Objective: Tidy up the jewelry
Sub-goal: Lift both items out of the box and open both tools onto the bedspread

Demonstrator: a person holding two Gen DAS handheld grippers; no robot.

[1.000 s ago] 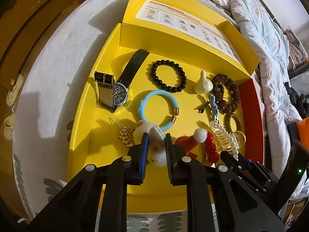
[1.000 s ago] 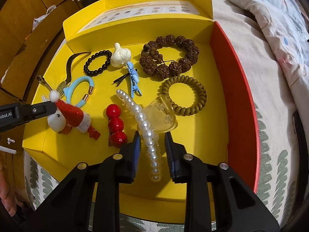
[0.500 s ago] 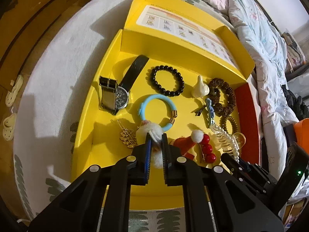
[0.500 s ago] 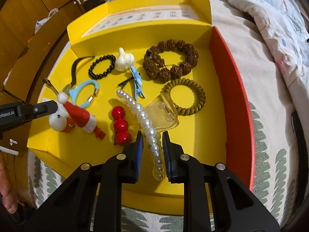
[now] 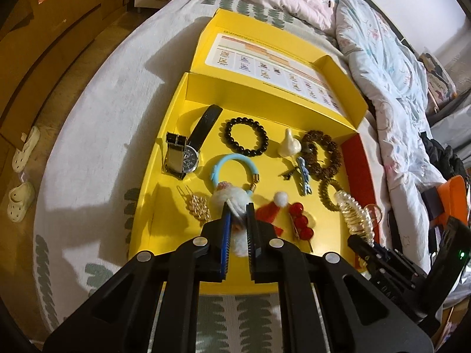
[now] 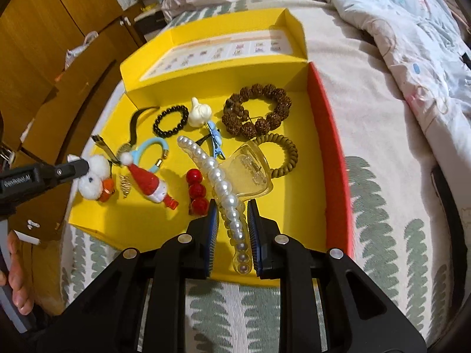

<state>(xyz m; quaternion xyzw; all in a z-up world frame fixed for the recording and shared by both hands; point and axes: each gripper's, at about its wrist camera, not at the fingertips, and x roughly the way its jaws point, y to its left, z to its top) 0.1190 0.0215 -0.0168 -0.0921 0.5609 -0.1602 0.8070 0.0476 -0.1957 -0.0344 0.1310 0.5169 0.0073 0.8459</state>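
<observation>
A yellow box tray [image 5: 173, 135] [image 6: 306, 135] on a bed holds jewelry. My left gripper [image 5: 238, 207] is shut on a white fluffy pom-pom hair clip [image 5: 232, 198] [image 6: 92, 181], lifted above the tray's near left part. My right gripper [image 6: 232, 204] is shut on a pearl claw clip [image 6: 219, 182] [image 5: 354, 214], raised over the tray's front. A Santa hair clip [image 6: 147, 181] [image 5: 269, 211] and a red bead clip [image 6: 196, 189] [image 5: 301, 220] lie between them.
The tray also holds a watch [image 5: 188, 150], black bead bracelet [image 5: 246, 136], blue bangle [image 5: 234, 167], gold leaf pin [image 5: 198, 207], white gourd charm [image 6: 200, 111], blue clip [image 6: 215, 141], brown bead bracelet [image 6: 257, 110], olive coil tie [image 6: 282, 154]. A quilt [image 6: 397, 29] lies right.
Both grippers closed on their clips and rose away from the tray floor, carrying the pom-pom clip and the pearl claw clip up with them.
</observation>
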